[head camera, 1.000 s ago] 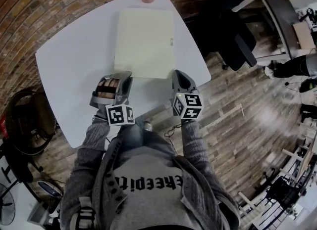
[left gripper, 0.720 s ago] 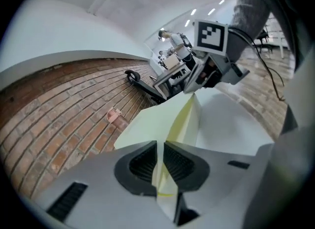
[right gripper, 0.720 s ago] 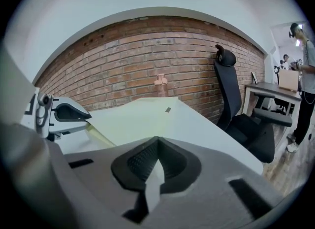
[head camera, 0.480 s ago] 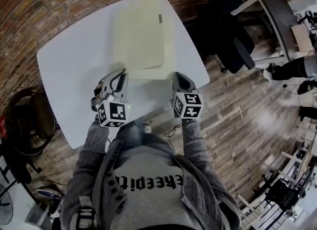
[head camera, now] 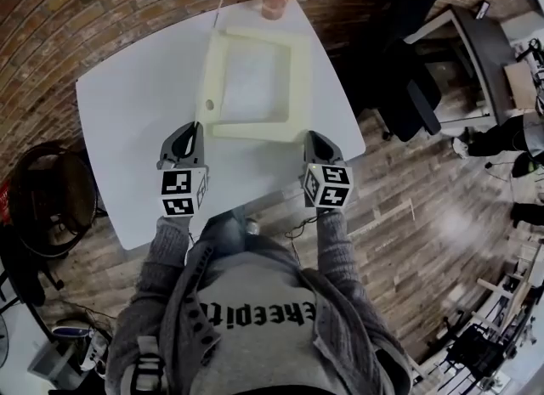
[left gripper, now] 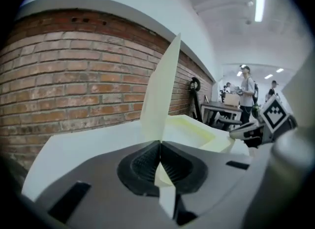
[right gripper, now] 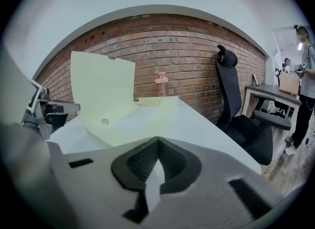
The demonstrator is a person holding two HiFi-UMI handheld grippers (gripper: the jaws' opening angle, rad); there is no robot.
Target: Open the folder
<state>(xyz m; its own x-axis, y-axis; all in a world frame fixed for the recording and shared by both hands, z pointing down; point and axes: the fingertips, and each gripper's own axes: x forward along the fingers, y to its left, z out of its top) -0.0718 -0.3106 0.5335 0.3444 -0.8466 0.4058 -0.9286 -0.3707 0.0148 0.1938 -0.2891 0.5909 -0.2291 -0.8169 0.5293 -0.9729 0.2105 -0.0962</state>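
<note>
Left gripper view: your left claw (left gripper: 160, 147) clamped on folder's front cover (left gripper: 162, 90), which stands near upright along folder's left edge. For this step, grip firmly and lay cover over to left in smooth arc. Thin card likely bends if yanked.

Folder (head camera: 252, 126) lies mid-counter (head camera: 127, 130), base flat, inside exposed.

Your right claw (right gripper: 157, 142) pressed together at folder's near right corner. Hard to tell whether it pinches base edge or sits beside it. Head view shows cover only as thin line.
</note>
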